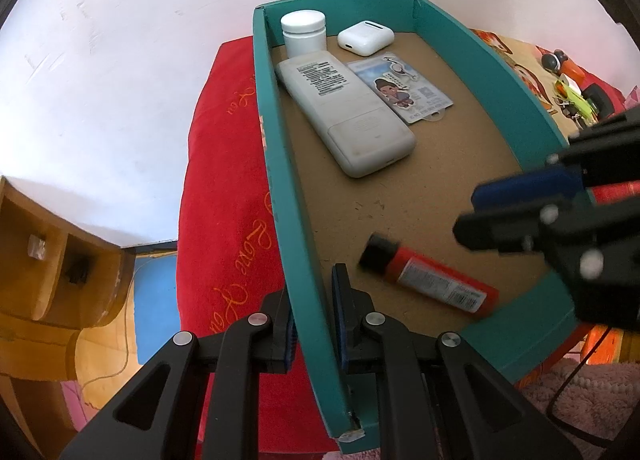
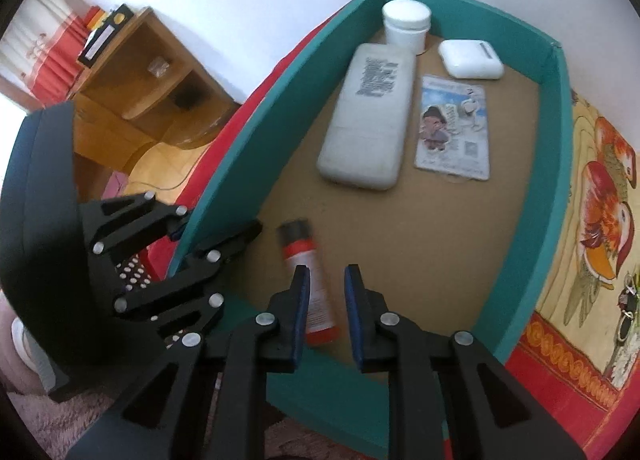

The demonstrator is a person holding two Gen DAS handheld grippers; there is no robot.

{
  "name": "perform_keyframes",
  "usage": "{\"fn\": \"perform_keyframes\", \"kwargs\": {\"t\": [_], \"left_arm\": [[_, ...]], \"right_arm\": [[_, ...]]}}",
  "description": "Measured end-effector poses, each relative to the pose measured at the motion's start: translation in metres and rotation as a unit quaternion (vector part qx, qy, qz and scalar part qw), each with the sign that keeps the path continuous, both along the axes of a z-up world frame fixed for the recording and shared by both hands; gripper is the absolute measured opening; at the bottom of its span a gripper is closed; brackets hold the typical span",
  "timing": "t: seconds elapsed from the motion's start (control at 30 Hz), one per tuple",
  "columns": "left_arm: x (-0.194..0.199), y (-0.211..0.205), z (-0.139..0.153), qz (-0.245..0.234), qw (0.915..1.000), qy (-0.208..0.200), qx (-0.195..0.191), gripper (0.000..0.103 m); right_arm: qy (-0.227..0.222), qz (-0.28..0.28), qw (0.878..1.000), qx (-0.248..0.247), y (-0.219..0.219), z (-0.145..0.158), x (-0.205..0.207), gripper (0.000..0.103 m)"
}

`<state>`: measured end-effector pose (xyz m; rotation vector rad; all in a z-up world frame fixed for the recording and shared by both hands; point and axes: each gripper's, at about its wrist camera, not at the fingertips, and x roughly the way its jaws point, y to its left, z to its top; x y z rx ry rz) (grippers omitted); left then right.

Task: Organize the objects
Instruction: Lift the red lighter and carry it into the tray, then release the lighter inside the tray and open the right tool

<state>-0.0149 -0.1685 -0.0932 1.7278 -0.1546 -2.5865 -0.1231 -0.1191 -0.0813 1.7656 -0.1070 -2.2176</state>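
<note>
- Lying flat on the brown fibreboard floor of the teal cardboard tray [image 1: 280, 164], near its front edge, is a red plastic tube with a black cap [image 1: 428, 276]; its long axis runs slantwise across the tray, the cap toward the left wall and a little toward the back, the flat crimped end toward the front right corner.
- Above the tube hangs the right gripper [image 2: 326, 300], its blue-padded fingers [image 2: 354, 300] slightly apart with nothing between them; the tube shows partly behind the left finger, untouched.
- At the front left corner the left gripper [image 1: 314, 320] is clamped on the tray's left wall, one finger outside and one inside.
- Farther back lies a white remote control [image 1: 346, 116], face down, its length running from the back left corner toward the tray's middle.
- Just beside it on the right lies a card in a clear sleeve with a cartoon figure [image 1: 404, 88], flat on the floor.
- Against the back wall stand a white round lidded jar [image 1: 303, 32], in the back left corner, and a white earbud case [image 1: 366, 37] to its right.
- Under the tray are a red embroidered cloth [image 1: 228, 196] on the left and a patterned yellow-and-red cloth with birds [image 2: 600, 220] on the right.
</note>
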Motion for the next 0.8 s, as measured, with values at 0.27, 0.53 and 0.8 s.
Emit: {"fn": "perform_keyframes", "kwargs": {"t": [0.27,0.53,0.8], "left_arm": [[0.0,0.001,-0.001,-0.003,1.0,0.0,0.001,0.015],[-0.001,0.002,-0.001,-0.003,1.0,0.0,0.001,0.015],[0.001,0.001,-0.001,-0.003,1.0,0.0,0.002,0.015]], "right_arm": [[-0.001,-0.013,1.0,0.0,0.009,0.001,-0.002,0.017],[0.003,-0.027,1.0,-0.009,0.022,0.004,0.004,0.017],[0.026,-0.042,0.999,-0.02,0.029,0.015,0.011,0.017]]}}
